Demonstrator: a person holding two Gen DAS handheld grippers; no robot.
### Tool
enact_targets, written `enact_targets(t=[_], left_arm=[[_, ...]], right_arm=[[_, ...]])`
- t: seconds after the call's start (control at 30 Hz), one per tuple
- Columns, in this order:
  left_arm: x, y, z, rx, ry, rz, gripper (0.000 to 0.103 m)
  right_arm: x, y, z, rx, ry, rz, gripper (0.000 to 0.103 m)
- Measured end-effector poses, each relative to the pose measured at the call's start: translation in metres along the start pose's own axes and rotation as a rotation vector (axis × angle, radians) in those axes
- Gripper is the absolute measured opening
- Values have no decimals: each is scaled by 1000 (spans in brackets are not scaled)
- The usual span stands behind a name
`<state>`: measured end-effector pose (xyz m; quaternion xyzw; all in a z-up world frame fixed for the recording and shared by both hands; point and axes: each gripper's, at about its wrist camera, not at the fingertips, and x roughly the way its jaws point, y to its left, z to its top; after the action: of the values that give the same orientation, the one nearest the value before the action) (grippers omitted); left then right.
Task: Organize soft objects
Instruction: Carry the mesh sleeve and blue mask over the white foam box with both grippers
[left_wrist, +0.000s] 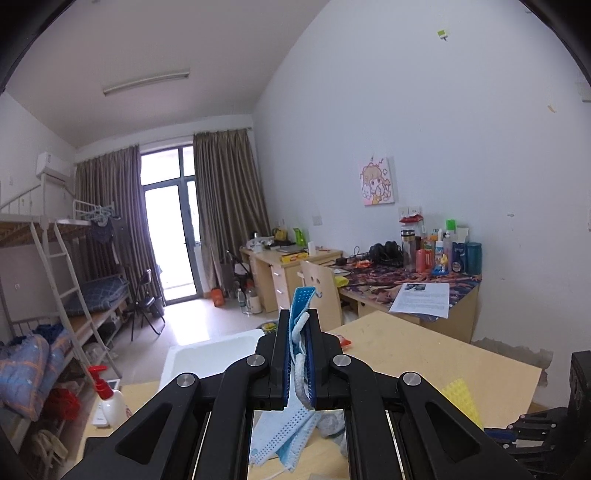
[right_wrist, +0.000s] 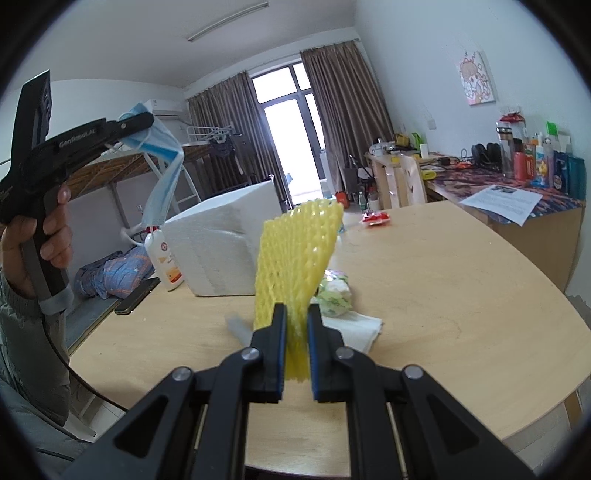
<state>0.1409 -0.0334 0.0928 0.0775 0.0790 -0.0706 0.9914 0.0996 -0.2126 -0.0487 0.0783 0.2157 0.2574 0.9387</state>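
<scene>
Right wrist view: the right claw is clamped on a yellow foam net above the bench; the left claw pinches a blue face mask aloft beside a white foam box

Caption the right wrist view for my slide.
Right gripper clamps yellow foam net above the table; left gripper lifts blue face masks.

Left wrist view: sits just behind left tongs, raised above bench, facing balcony door almost level. Right wrist view: behind right tongs, lower, tilted down over bench. Shared: bench, foam box, door, far desks.
</scene>
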Motion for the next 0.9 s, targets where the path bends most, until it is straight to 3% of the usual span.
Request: enact_targets(t=[0.37,0.9], left_arm=[[-21,8,-22,-21,26,14,7],[-46,53,-50,-104,57,77,7]], right_arm=[[0,19,3,-43,-5,14,14],[22,71,11,-138,9,102,14]])
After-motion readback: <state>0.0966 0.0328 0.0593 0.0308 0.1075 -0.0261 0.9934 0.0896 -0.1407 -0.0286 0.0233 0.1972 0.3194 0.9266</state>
